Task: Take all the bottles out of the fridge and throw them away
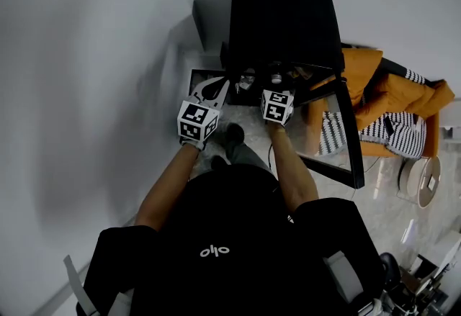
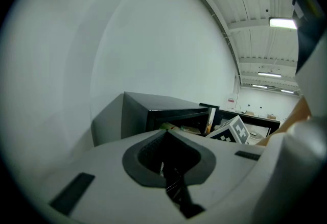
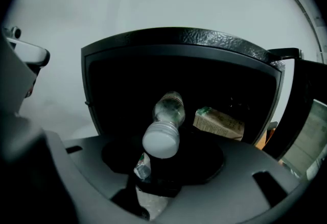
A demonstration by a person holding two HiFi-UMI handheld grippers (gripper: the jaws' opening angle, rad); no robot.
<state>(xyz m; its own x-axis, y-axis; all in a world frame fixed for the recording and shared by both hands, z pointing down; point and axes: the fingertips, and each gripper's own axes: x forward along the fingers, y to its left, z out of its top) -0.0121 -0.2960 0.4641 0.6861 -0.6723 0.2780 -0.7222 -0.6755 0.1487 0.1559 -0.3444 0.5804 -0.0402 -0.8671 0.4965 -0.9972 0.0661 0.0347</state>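
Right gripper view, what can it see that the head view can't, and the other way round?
Only the right gripper view looks right inside: a clear plastic bottle, its white cap aimed at the camera, and a green-and-tan carton to its right. Only the head view shows the person's black top, forearms and an orange jacket. Both show the black fridge with its see-through door open.

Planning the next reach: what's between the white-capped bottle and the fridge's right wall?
A green-topped carton, lying apart from the bottle on its right, inside the fridge. The right gripper view shows it.
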